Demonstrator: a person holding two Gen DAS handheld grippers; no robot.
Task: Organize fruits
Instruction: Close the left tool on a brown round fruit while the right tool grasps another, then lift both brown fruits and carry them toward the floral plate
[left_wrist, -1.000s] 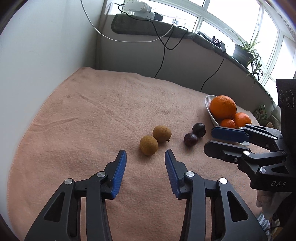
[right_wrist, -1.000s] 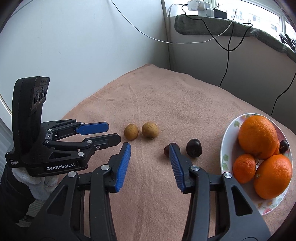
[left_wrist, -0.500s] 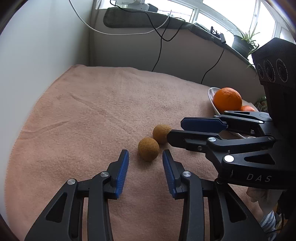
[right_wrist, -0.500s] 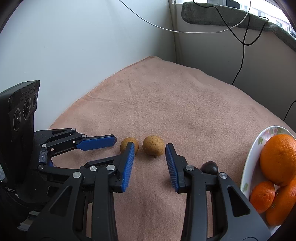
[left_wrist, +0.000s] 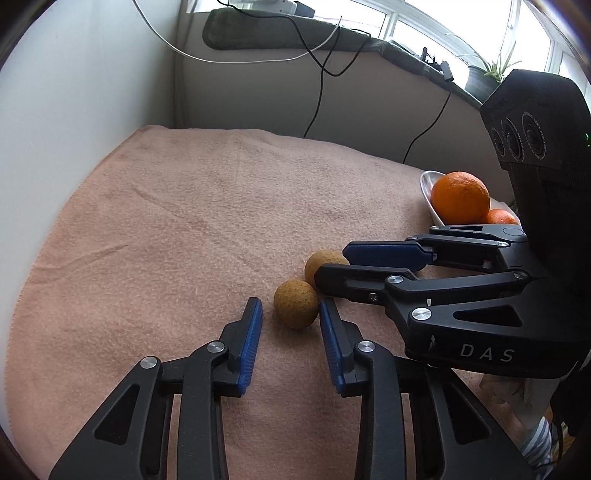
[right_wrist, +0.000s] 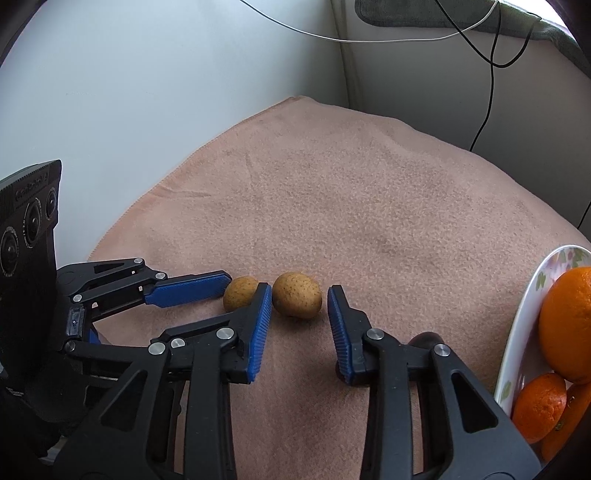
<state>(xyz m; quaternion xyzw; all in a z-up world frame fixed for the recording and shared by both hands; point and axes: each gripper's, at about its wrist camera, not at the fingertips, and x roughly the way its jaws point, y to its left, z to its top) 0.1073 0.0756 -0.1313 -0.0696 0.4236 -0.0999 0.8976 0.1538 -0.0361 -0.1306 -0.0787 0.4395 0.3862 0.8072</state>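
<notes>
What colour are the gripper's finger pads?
Blue, ribbed pads on black arms; clearest in the right wrist view.

A peach-pink fleece cloth (right_wrist: 369, 206) covers the surface. Two small round fruits on it are tan-brown with fine dark speckles: one (left_wrist: 296, 303), the other (right_wrist: 297, 294). The black plastic left gripper (left_wrist: 290, 314) and black plastic right gripper (right_wrist: 300, 301) carry ridged royal-blue pads. A white plate (right_wrist: 524, 314) has a floral print in green and pink and holds bright orange oranges (right_wrist: 565, 325). A dark purple fruit (right_wrist: 424, 338) shows partly
</notes>
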